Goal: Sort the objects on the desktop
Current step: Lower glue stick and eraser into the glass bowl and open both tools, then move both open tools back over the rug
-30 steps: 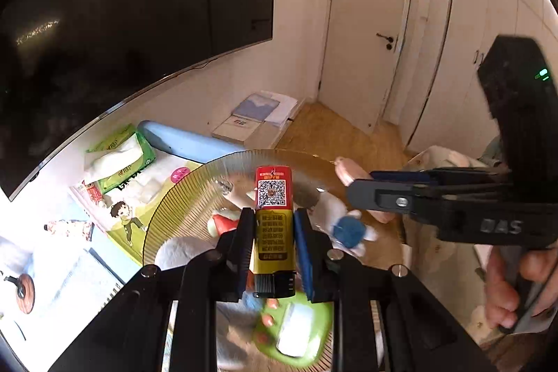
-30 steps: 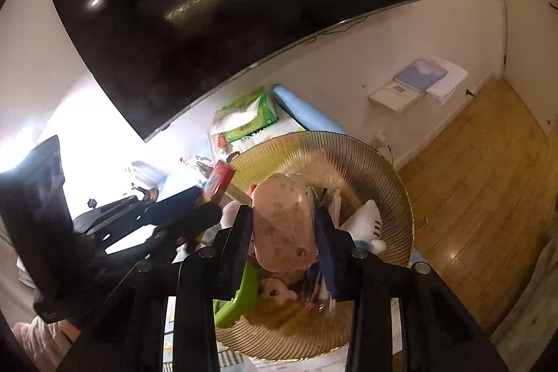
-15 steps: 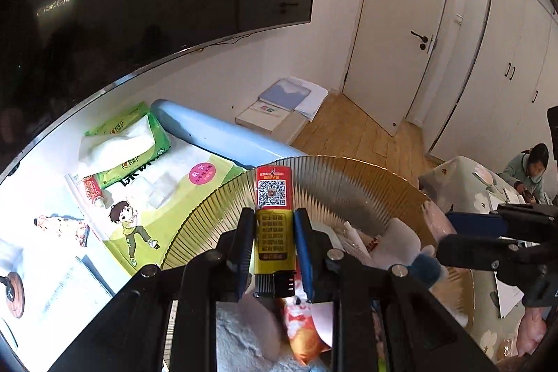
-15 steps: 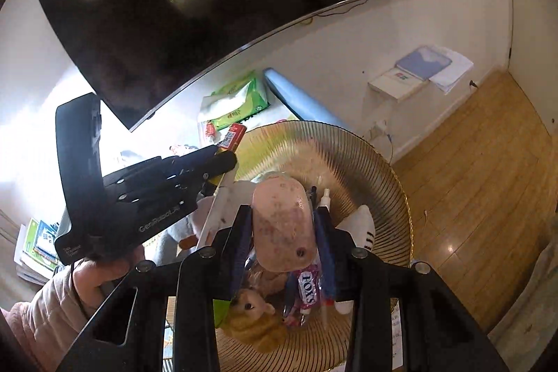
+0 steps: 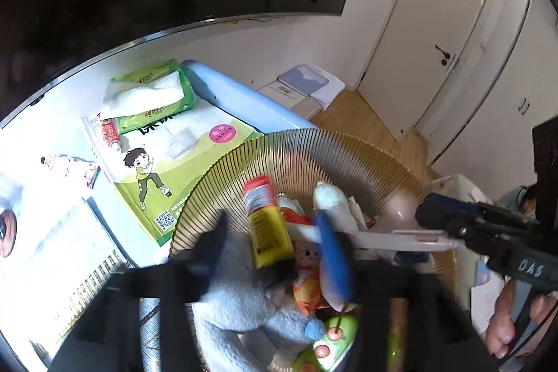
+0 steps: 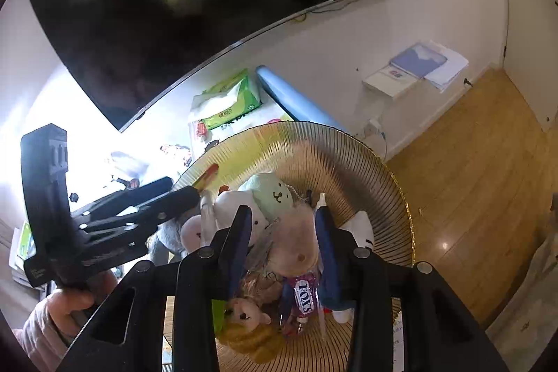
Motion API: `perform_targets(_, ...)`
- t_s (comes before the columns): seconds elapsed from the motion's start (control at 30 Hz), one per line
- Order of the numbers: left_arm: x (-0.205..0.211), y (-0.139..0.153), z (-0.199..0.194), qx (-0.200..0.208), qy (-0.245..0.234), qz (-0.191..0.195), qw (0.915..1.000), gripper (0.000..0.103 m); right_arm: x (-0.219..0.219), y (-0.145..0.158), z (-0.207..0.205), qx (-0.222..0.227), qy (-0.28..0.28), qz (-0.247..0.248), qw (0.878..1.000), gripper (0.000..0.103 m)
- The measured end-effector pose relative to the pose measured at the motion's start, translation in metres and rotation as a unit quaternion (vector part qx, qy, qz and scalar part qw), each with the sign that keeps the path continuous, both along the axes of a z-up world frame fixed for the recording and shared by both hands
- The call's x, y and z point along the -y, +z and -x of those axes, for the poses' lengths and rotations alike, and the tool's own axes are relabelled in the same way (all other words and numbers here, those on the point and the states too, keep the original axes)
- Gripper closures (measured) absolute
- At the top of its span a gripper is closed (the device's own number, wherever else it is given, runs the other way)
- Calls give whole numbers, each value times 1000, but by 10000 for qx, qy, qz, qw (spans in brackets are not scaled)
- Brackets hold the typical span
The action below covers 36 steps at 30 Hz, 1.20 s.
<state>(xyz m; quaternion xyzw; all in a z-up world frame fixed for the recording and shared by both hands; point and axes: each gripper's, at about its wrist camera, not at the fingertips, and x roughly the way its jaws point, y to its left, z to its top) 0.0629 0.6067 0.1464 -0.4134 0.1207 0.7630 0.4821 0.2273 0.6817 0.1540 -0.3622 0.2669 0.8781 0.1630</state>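
Observation:
A gold wire basket (image 5: pixel 314 149) (image 6: pixel 383 183) sits at the desk's end, full of toys. My left gripper (image 5: pixel 272 250) hangs over its near-left rim and its jaws are opening. The yellow tube with a red cap (image 5: pixel 266 225) leans between the fingers, clear of both pads. In the right wrist view the left gripper (image 6: pixel 181 194) comes in from the left, with the tube's red end (image 6: pixel 207 175) at its tips. My right gripper (image 6: pixel 284 232) is shut on a pale pink oval thing (image 6: pixel 296 232) above the basket's middle, and in the left wrist view the right gripper (image 5: pixel 429 225) comes in from the right.
The basket holds a grey-blue plush (image 5: pixel 244 302), a mint bear (image 6: pixel 275 197), a blond doll (image 6: pixel 251 323), a FOX'S candy (image 6: pixel 305 297) and a white pen (image 5: pixel 401 237). A green workbook (image 5: pixel 164 169) and a tissue pack (image 5: pixel 150 96) lie beyond. A dark screen (image 6: pixel 209 6) stands behind.
The left jaws have opened and let go of the yellow tube, which now tilts over the basket. The left gripper has dropped lower. The right gripper has kept its hold and place.

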Motion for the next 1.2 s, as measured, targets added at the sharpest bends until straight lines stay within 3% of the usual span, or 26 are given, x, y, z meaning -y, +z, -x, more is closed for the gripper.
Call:
perform_targets(0.1, 8, 8, -4, -24, -23, -207, 9998, 36, 5, 4, -3, -15, 59, -124, 9999, 64)
perform_targets(0.4, 33, 13, -14, 27, 111, -194, 9997, 36, 30, 19, 5, -105, 555, -475, 9973, 60)
perform_targets(0.6, 64, 11, -23, 154, 381, -186, 9990, 35, 49, 10, 27, -213, 1236, -116, 9920, 60)
perform_targets(0.73, 83, 2, -25, 307, 615, -113, 9976, 34, 40, -8, 50, -115, 1377, 231, 9901, 60)
perform_targets(0.97, 114, -6, -23, 423, 955, -62, 9945, 34, -2, -20, 50, -40, 639, 614, 9961, 57)
perform_targets(1.1, 136, -6, -21, 410, 1153, 41, 9925, 34, 5, -13, 49, 29, 396, 186, 9990, 55)
perform_targets(1.2, 163, -7, -23, 345, 1331, 176, 9903, 34, 8, -5, 45, -43, 207, 281, 9994, 55)
